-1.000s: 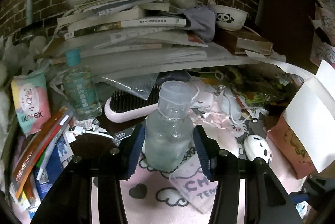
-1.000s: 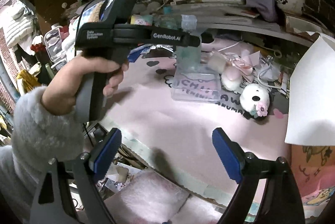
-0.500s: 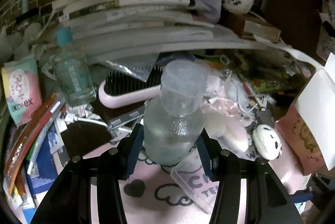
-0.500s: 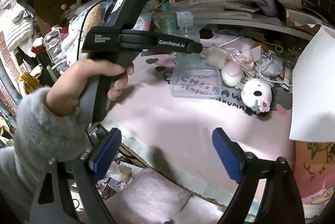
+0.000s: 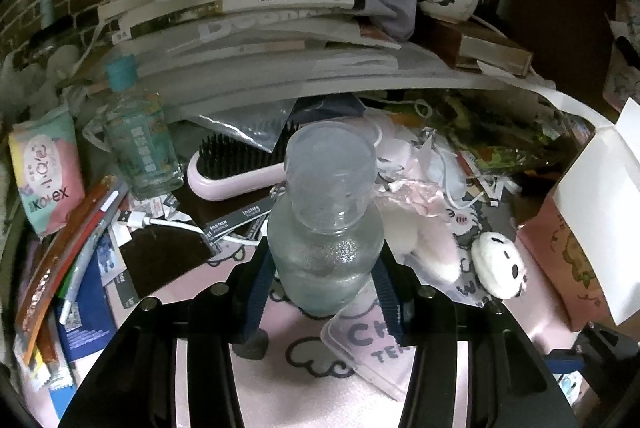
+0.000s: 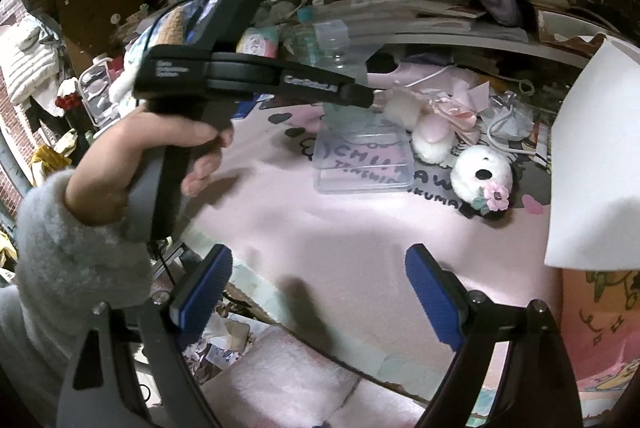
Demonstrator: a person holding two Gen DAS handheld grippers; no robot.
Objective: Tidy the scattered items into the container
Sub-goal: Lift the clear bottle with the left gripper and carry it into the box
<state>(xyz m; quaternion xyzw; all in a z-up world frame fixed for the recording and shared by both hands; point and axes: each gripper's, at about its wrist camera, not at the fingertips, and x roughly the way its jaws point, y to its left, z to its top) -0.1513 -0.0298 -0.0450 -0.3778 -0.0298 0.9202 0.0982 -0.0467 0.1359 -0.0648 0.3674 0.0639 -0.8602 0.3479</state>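
My left tongs (image 5: 325, 274) are pinching a clear bottle (image 5: 326, 224) round its lower body, and their jaws are closing on it; both blue pads (image 5: 261, 278) press its sides. The bottle stands upright with its wide frosted cap toward my camera, held above the near corner of the clear container (image 5: 370, 346) that lies flat on the pink worktop (image 5: 280, 384). From my right camera the same container (image 6: 362, 164) sits in the middle of the worktop (image 6: 344, 228), just beside a white panda plush (image 6: 482, 174). My right tongs (image 6: 318, 294) are spread wide with nothing between them, hanging over the near edge of the worktop. A hand (image 6: 160, 156) in a fluffy grey sleeve (image 6: 76, 260) grips the left tool's handle. Behind the bottle lie a pink hairbrush (image 5: 236, 170) and a green-capped bottle (image 5: 138, 138), well apart from the container
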